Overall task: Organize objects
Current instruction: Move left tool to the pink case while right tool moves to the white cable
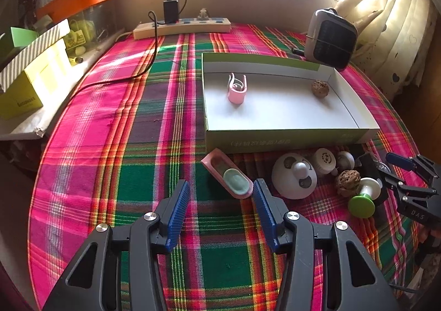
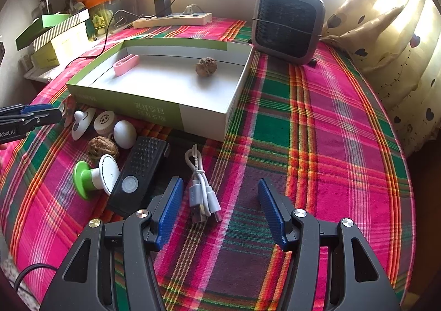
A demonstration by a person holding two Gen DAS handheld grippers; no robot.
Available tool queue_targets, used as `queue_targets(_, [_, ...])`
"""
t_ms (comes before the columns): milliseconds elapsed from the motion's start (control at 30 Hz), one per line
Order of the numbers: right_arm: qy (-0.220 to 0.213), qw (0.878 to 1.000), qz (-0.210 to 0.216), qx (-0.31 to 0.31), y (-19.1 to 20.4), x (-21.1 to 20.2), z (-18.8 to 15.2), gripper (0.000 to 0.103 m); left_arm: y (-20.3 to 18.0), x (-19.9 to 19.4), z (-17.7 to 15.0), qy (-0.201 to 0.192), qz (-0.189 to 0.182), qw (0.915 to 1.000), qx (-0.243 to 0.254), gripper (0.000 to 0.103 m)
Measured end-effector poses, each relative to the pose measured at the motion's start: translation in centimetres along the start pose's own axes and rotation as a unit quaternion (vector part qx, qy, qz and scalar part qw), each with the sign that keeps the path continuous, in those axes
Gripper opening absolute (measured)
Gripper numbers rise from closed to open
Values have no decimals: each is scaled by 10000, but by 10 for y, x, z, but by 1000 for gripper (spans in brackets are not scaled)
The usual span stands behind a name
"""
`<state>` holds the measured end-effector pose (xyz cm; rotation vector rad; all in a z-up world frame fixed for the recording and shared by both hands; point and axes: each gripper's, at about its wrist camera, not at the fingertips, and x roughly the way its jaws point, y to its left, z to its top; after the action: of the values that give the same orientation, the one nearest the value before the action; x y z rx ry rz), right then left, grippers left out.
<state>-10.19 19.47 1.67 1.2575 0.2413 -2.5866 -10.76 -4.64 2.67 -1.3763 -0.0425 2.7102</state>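
Two items are sitting in the shallow green-and-white cardboard box (image 1: 286, 140); more are waiting.
Left gripper (image 1: 222, 211), fingers spread and empty, is nearing the pink oval case (image 1: 226, 175) on the counter; next, straddling and pinching it. Right gripper (image 2: 220, 214) is spread, empty, over the white coiled cable (image 2: 202, 187).

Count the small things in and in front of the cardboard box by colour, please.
Brown: 2, boxed walnut, loose walnut.
Pink: 2, clip, case.
White: 4, lid, cap, egg shape, cable.
Black: 1, remote.
Green and white: 1, knob.
Total: 10.
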Motion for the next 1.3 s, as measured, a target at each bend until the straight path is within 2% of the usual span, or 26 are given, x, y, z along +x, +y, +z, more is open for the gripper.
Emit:
queue_targets(267, [-18,9999,94,-35,3,1,0,57,-6,3,4,-42,-150,9999,-61,47])
queue_targets(867, [-30,9999,144,54,4,2,1,57,3,21,5,136,116,9996,-235,47])
queue_targets(1067, [-50,9999,127,95,3,1,1,46,9,21,3,122,257,9993,-254,47])
queue_targets(1300, [-65,9998,131,102,2,0,0,41,12,22,4,72,329,9991,-269,47])
